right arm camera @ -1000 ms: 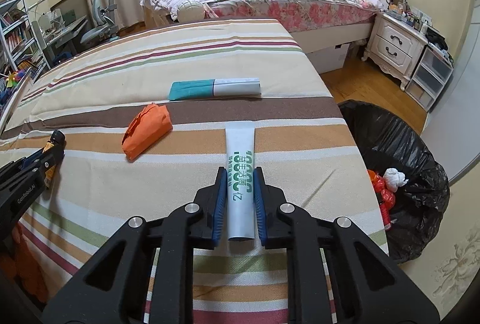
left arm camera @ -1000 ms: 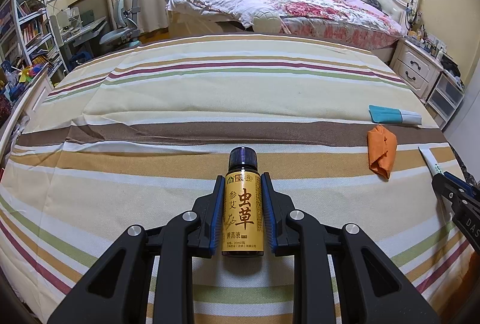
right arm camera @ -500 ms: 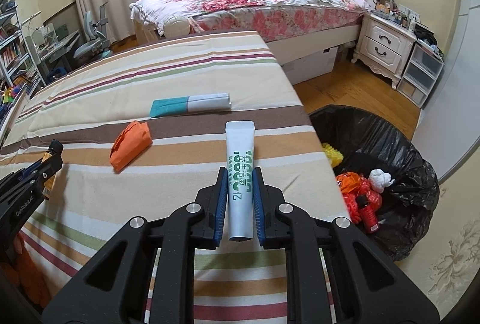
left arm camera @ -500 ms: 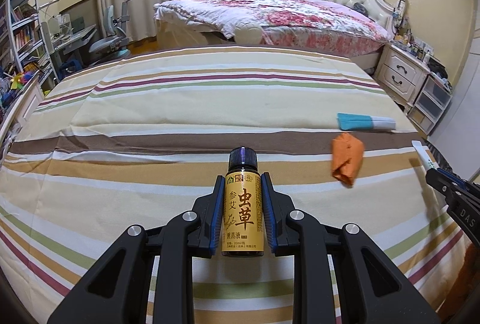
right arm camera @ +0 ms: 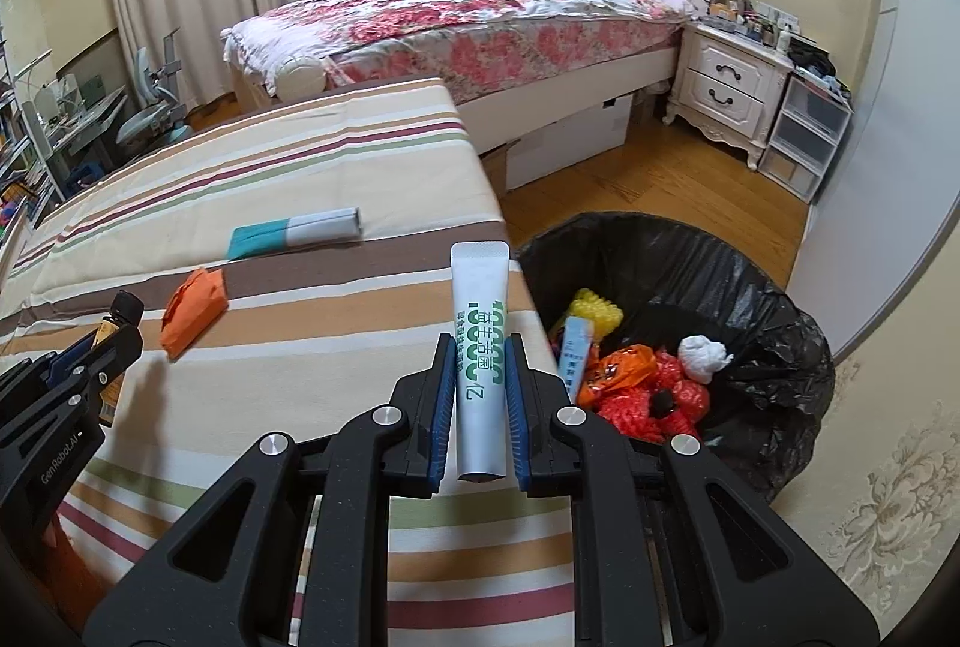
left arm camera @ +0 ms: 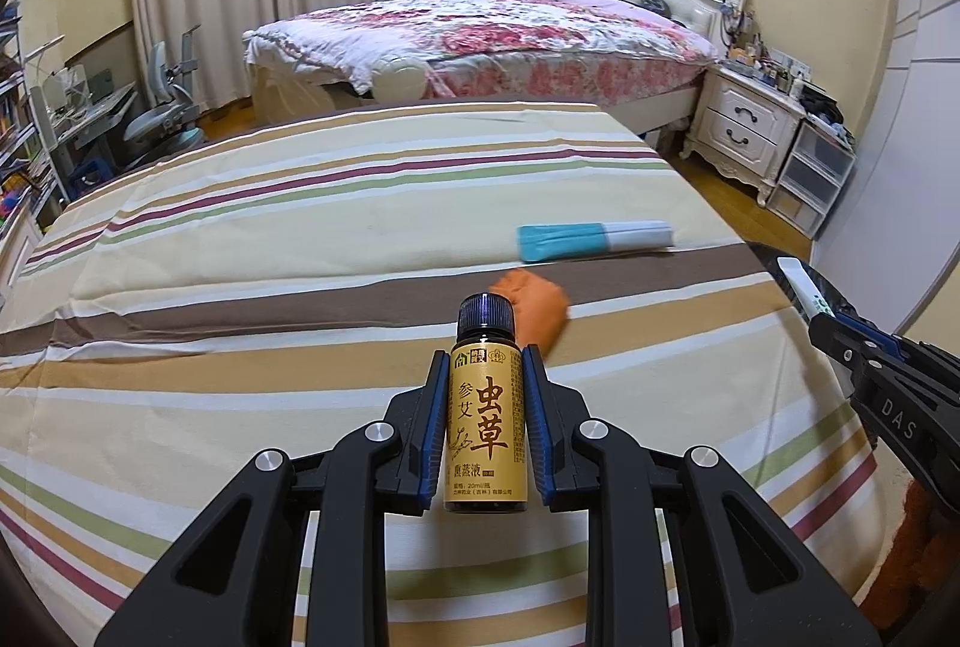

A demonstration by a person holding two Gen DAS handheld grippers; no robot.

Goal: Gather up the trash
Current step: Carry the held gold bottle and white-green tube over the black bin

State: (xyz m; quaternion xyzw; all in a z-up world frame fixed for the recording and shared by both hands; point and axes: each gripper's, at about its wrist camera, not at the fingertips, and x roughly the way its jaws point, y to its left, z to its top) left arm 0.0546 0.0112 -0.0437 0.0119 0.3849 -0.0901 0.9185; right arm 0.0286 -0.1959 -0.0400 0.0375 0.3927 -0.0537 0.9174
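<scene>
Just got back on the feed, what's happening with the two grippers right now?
A person is clearing trash off the striped bedspread with two handheld grippers. The left gripper is shut on a small gold-labelled bottle with a dark cap. The right gripper is shut on a white tube with green print, held near the bed's edge beside the black-lined trash bin, which already holds rubbish. An orange wrapper and a teal-and-white pack lie on the bedspread.

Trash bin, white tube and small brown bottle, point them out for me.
trash bin (right arm camera: 774, 311), right wrist view, black liner's inner wall.
white tube (right arm camera: 480, 299), right wrist view, upper body.
small brown bottle (left arm camera: 485, 425), left wrist view, gold label.
</scene>
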